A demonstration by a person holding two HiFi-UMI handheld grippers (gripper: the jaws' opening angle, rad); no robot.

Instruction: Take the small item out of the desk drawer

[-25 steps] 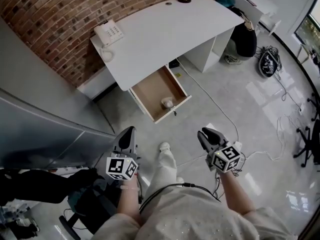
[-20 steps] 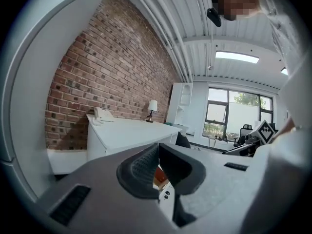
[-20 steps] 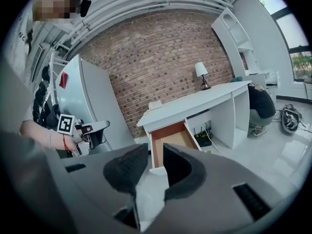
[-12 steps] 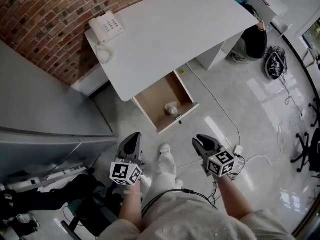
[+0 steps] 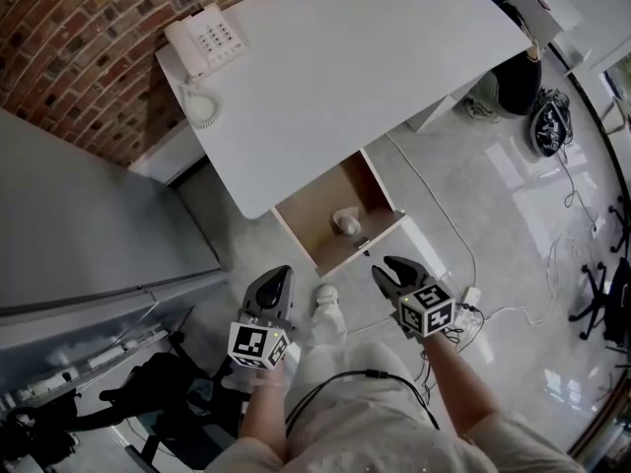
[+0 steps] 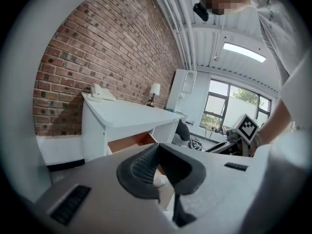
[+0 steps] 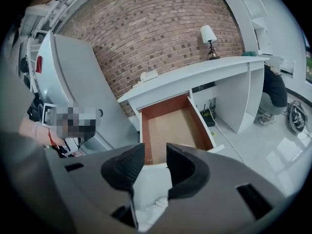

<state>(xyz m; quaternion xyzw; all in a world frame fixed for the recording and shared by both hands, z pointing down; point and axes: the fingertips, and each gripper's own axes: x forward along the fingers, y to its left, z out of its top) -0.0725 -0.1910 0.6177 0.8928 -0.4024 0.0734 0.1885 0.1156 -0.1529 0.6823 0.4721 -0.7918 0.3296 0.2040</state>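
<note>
**Just short of the open drawer, item untouched**

Seen from the head view, the white bench [image 5: 345,77] stands against a brick wall [image 5: 69,47], and its drawer [image 5: 314,213] is pulled out toward the person. The small item [image 5: 346,223], pale and rounded, lies on the drawer's brown floor close to the front panel, toward the drawer's right side. Neither gripper touches it.

The left gripper [image 5: 277,282] hangs above the floor [image 5: 493,215], near the drawer's front and to its left. In its own view the fingers are pressed together at the tips with nothing pinched between them. Past them, the drawer shows under the bench top.

The right gripper [image 5: 387,267] sits just in front of the drawer's front panel and apart from it. It points down and forward at the drawer. Its fingers are spread with a clear gap and have just been opening. Nothing is held between them. Through the gap, its own view shows only the drawer's front edge and the person's white trouser leg [image 7: 151,189].

A white telephone [image 5: 205,39] rests on the far left corner of the bench. A table lamp [image 7: 208,35] stands at the bench's far end in the right gripper view. A thin cable [image 5: 439,220] trails over the floor to the right of the drawer.
</note>
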